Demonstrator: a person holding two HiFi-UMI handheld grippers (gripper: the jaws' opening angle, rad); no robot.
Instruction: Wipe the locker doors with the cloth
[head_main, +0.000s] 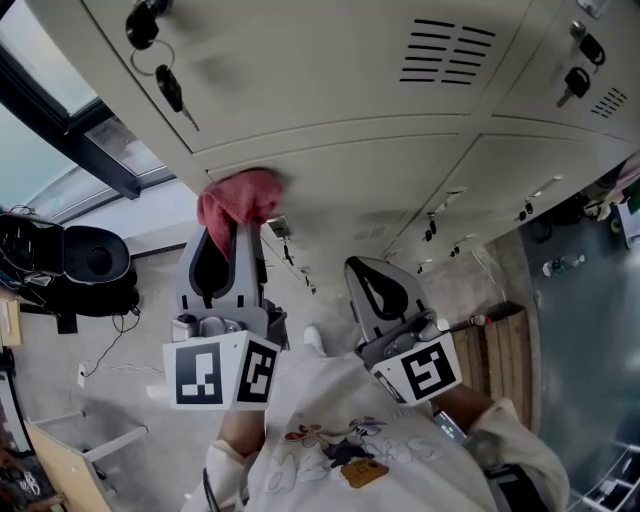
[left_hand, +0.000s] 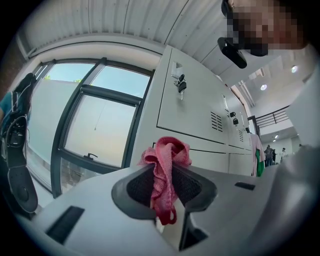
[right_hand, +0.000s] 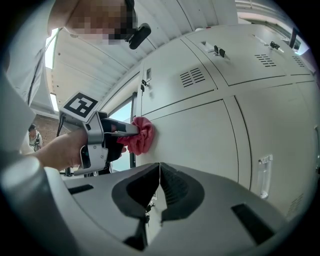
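A crumpled pink cloth (head_main: 240, 200) is pinched in my left gripper (head_main: 228, 243), which is shut on it. The cloth (right_hand: 140, 135) presses against the left edge of a beige locker door (right_hand: 200, 135), just below the seam under the upper door (head_main: 330, 70). From the left gripper view the cloth (left_hand: 165, 165) bunches out past the jaws toward the lockers. My right gripper (head_main: 372, 290) hangs lower and to the right, away from the doors, its jaws shut on nothing (right_hand: 159, 172).
Keys (head_main: 165, 75) dangle from a lock on the upper door, and more keys (head_main: 577, 80) hang at the far right. A window (left_hand: 95, 120) stands left of the lockers. A black bag (head_main: 60, 260) and a wooden bench (head_main: 510, 350) lie on the floor.
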